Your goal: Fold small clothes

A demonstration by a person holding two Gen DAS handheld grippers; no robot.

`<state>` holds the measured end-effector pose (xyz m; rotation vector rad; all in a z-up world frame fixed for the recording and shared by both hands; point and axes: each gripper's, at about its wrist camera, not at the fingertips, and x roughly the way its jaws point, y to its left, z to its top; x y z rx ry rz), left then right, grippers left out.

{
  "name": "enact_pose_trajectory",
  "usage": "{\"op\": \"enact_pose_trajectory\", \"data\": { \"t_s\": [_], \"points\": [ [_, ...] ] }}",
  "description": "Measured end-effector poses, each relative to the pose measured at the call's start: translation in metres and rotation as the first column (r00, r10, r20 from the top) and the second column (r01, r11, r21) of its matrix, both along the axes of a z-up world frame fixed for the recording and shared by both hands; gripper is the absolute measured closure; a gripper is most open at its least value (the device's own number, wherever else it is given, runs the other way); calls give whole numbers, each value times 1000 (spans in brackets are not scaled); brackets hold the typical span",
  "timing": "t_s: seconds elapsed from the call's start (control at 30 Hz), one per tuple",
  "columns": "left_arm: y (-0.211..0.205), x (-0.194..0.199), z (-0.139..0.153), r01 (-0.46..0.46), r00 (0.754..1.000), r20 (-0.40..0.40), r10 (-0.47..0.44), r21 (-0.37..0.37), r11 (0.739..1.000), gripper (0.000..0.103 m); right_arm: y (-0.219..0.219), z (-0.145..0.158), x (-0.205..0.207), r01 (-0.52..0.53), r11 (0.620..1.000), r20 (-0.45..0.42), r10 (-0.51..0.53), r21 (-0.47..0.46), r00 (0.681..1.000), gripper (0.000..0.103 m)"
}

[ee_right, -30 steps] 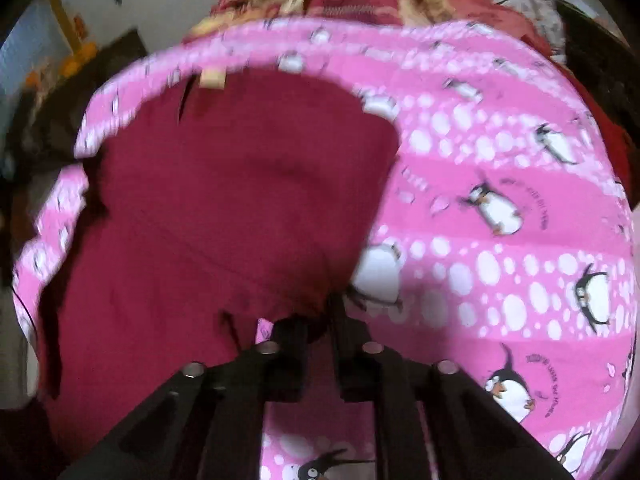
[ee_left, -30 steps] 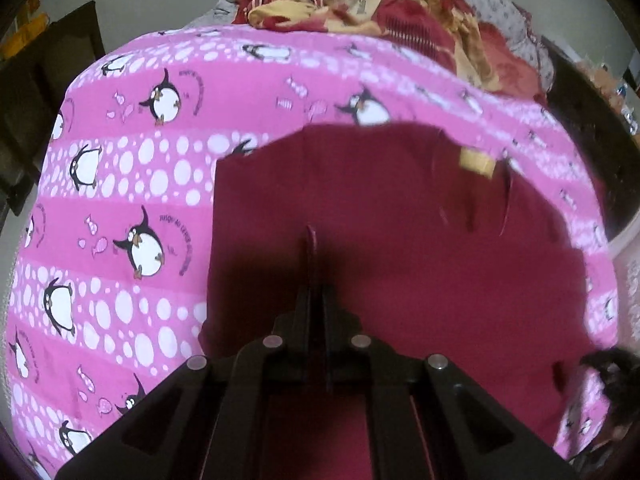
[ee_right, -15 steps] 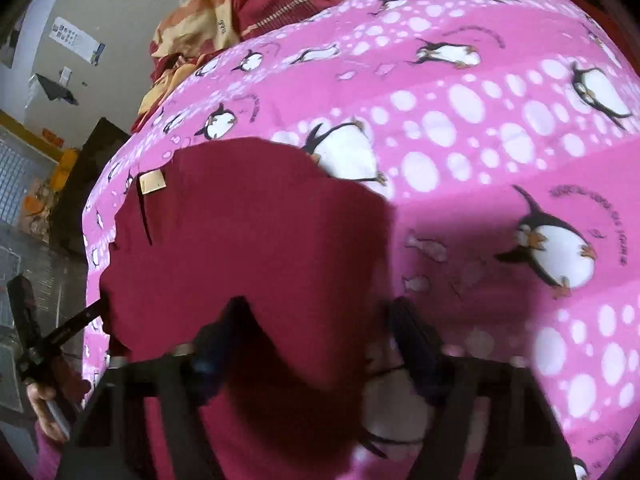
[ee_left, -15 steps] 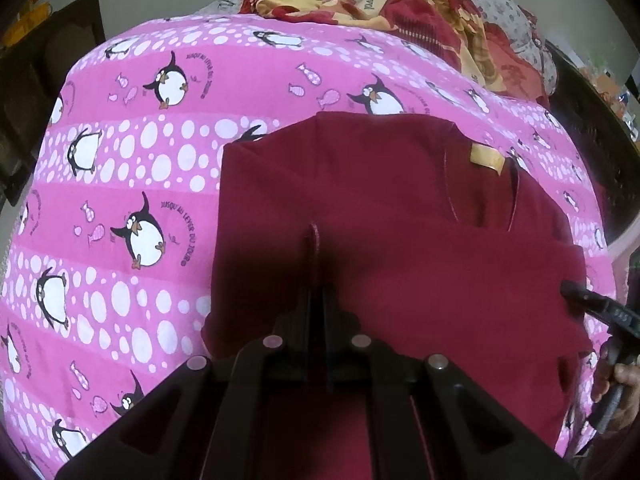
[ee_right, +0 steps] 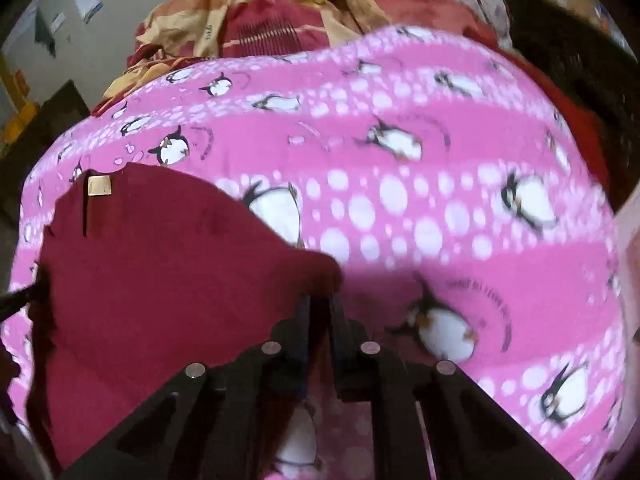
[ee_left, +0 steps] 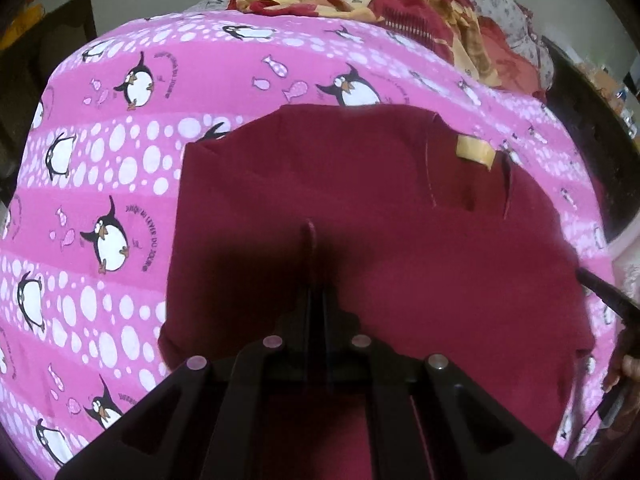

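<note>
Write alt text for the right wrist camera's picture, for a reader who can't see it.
A hand-held right gripper, jaws closed, pinches the corner of a maroon shirt lying on a pink penguin-print bedsheet. The shirt's tan neck label shows at upper left, and crumpled red and yellow bedding is heaped behind.

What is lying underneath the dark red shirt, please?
The dark red shirt lies flat on a pink penguin-print blanket, visible all round it. Whatever sits directly beneath the shirt is covered.
</note>
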<state>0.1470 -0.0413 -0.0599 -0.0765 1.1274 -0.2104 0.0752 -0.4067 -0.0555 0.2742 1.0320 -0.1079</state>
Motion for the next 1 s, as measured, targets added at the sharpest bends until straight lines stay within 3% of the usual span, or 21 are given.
{"op": "enact_pose_trajectory", "data": {
  "t_s": [0.1, 0.2, 0.3, 0.37, 0.4, 0.47, 0.53, 0.6, 0.77, 0.83, 1.0],
  "points": [
    [6, -4, 9, 8, 1000, 14, -8, 2, 1000, 98, 6, 20, -12, 0, 1000, 48, -1, 20, 999, 80],
    [8, -8, 7, 5, 1000, 16, -5, 2, 1000, 98, 33, 33, -25, -94, 995, 92, 91, 38, 992, 67],
    [6, -7, -6, -12, 1000, -7, 12, 18, 1000, 98, 71, 13, -23, -217, 976, 3, 217, -13, 976, 67],
    [7, -7, -12, -22, 1000, -14, 22, 23, 999, 94, 82, -13, -17, -223, 971, -88, 215, -82, 973, 67],
    [9, -7, -13, -28, 999, -23, 28, 17, 999, 93, 80, -17, -17, -216, 974, -90, 210, -70, 974, 66],
    [16, -11, -9, -35, 999, -27, 35, -10, 999, 89, 75, -10, -20, -178, 983, -74, 174, -40, 982, 63],
    [23, -19, 1, -39, 999, -6, 39, -8, 999, 71, 74, 4, -27, -172, 984, -49, 169, -49, 984, 63],
    [30, -30, 11, -41, 999, 32, 40, 21, 999, 64, 75, 15, -37, -180, 980, -45, 177, -88, 983, 60],
    [44, -68, 17, -1, 1000, 32, 0, 31, 1000, 62, 82, 15, -71, -203, 978, -60, 200, -50, 978, 53],
    [48, -85, 16, 24, 1000, 10, -24, 18, 1000, 61, 88, 12, -85, -204, 978, -68, 200, -52, 977, 40],
    [42, -122, 5, 108, 994, -21, -108, 15, 994, 56, 95, -9, -104, -191, 981, -110, 187, -24, 976, 39]
  ]
}}
